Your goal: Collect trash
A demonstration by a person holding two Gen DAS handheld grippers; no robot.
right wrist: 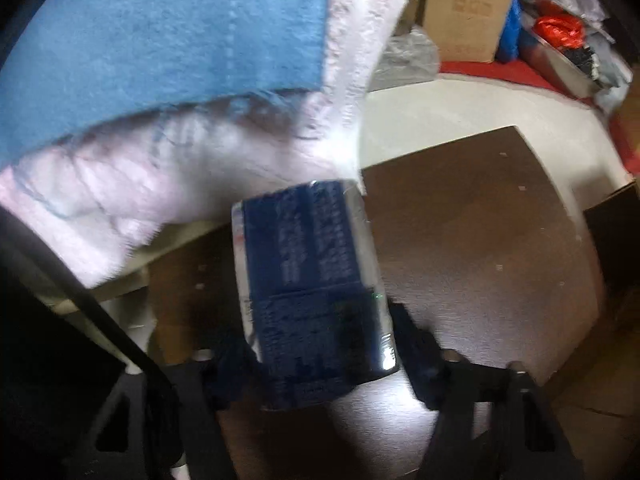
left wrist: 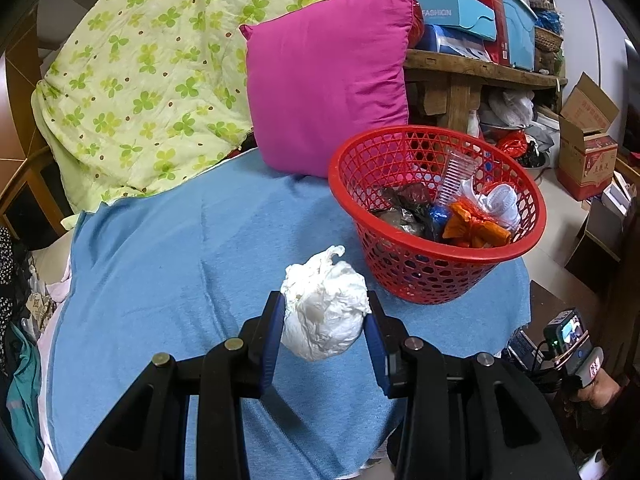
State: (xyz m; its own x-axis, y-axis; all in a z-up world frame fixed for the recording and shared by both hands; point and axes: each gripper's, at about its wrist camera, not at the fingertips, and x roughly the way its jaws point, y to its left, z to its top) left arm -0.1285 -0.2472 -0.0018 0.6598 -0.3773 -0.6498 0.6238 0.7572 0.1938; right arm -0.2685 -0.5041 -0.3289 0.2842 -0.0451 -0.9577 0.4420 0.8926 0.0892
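- My left gripper [left wrist: 326,320] holds a crumpled white ball of tissue paper [left wrist: 326,304]; its jaws, lined with blue pads, press on the ball from both sides, above the blue towelling cover [left wrist: 168,264] of the bed.
- Just to the right of that ball and beyond it, a red plastic lattice basket [left wrist: 436,264] stands on the blue cover near its right edge.
- The basket already holds trash: a crumpled orange wrapper [left wrist: 476,226], dark foil scraps [left wrist: 404,210], a white face mask [left wrist: 502,202] and a clear plastic comb [left wrist: 456,174] standing on end.
- Behind the basket a magenta cushion [left wrist: 328,80] leans upright, touching a pale green quilt with a clover print [left wrist: 148,76] heaped to its left.
- My right gripper [right wrist: 320,344] points steeply down past the edge of the bed, over a brown board [right wrist: 472,248] on the floor.
- A dark blue carton with silver edges and white print [right wrist: 312,280] sits lengthwise between its jaws; the view is blurred, and I cannot tell whether the pads press on it.
- In the left view, the right gripper shows at the lower right edge, held in a hand [left wrist: 600,390] beside the bed.
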